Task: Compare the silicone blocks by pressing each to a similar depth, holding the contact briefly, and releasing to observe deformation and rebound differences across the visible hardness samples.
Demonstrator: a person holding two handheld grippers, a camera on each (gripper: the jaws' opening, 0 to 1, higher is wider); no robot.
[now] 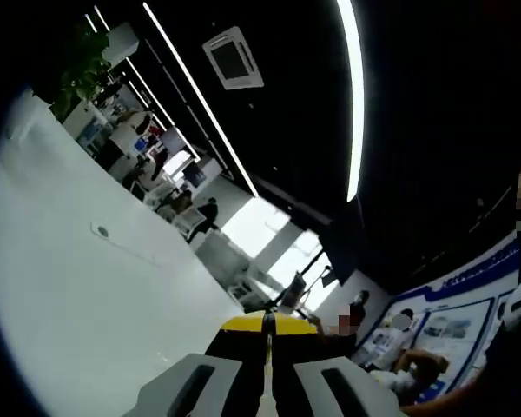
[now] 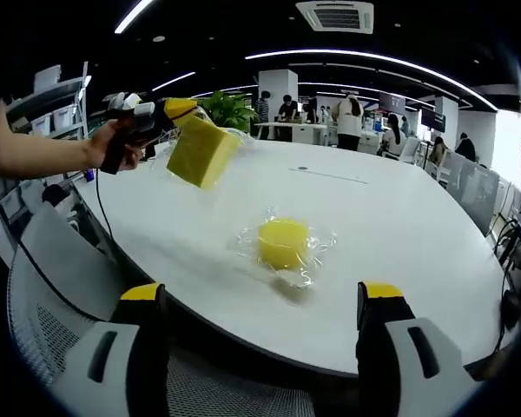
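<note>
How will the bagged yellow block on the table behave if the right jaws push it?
The yellow block is probably soft and light, and should dent, then rebound. Its clear wrap looks glossy and loose, so it may slide on the smooth white table. Flat-sided: unlikely to roll.

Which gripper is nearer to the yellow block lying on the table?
Right. The right gripper hangs open just short of the wrapped yellow block on the white table; the left gripper is raised off to the side, holding another yellow block.
</note>
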